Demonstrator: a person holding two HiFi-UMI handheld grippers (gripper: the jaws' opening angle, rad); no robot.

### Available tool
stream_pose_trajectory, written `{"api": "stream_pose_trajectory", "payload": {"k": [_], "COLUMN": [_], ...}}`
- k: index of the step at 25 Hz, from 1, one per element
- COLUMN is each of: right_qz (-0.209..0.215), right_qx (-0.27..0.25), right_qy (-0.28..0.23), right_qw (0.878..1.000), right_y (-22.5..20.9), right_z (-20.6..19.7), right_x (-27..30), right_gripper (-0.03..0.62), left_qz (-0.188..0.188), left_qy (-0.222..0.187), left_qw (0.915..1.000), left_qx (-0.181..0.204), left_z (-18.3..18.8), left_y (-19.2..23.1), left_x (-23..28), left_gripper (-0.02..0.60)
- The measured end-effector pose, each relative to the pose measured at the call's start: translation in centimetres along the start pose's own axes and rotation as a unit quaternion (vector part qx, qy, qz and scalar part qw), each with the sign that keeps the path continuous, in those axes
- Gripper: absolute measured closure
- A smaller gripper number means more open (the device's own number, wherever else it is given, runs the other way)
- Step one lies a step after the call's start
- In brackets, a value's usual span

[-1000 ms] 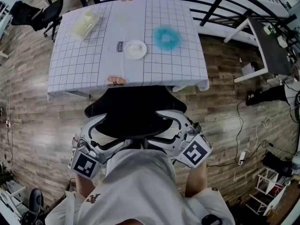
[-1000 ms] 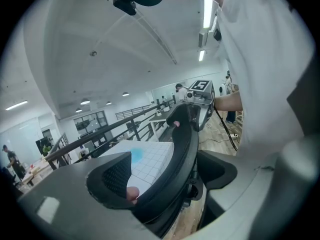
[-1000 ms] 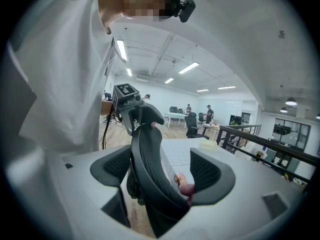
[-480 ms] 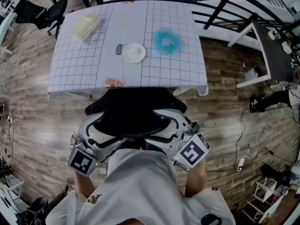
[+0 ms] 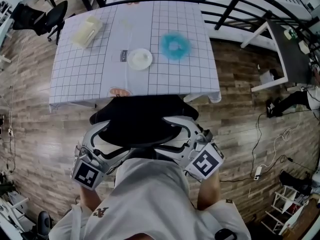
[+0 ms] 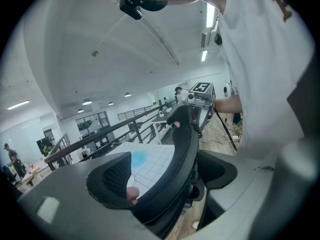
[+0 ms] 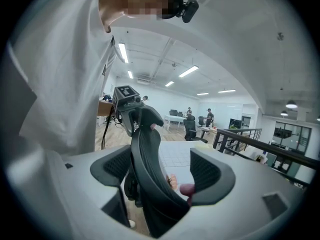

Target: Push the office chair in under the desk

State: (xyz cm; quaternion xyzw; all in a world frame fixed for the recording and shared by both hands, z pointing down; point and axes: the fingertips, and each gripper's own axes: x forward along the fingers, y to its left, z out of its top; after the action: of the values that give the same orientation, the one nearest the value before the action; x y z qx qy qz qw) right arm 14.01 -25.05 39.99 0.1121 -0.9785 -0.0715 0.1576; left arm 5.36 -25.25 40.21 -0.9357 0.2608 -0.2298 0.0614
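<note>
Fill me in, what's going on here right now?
A person stands behind the office chair with a gripper in each hand. The left gripper and right gripper each straddle the top of the backrest, jaws apart rather than clamped. The chair faces the desk, its front at the near edge and its back not yet under.

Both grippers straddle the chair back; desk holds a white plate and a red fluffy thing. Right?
Not red: the head view shows the fluffy thing on the desk is blue. The rest stands.
</note>
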Motion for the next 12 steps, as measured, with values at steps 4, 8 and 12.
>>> {"api": "stream_pose_trajectory", "payload": {"k": [4,8,12], "right_qz": [-0.001,-0.001,-0.004], "right_qx": [0.004,0.010,0.016], "right_qy": [0.001,0.002,0.009], "right_qw": [1.000,1.000,1.000], "right_y": [-0.4,-0.7,-0.9], "right_z": [0.0,0.1,-0.1], "right_x": [0.3,0.6,0.8], "right_gripper": [0.217,0.217,0.217], "left_qz": [-0.004,-0.008,-0.011], "left_qy": [-0.004,-0.006,-0.010], "left_qw": [1.0000,0.9999,0.9999], "left_qx": [0.003,0.002,0.004], "left_z": [-0.1,-0.2,-0.2], "left_y": [0.5,1.0,1.4], "left_x": [0.1,0.1,0.1], "left_gripper": [0.169,0.169,0.169]}}
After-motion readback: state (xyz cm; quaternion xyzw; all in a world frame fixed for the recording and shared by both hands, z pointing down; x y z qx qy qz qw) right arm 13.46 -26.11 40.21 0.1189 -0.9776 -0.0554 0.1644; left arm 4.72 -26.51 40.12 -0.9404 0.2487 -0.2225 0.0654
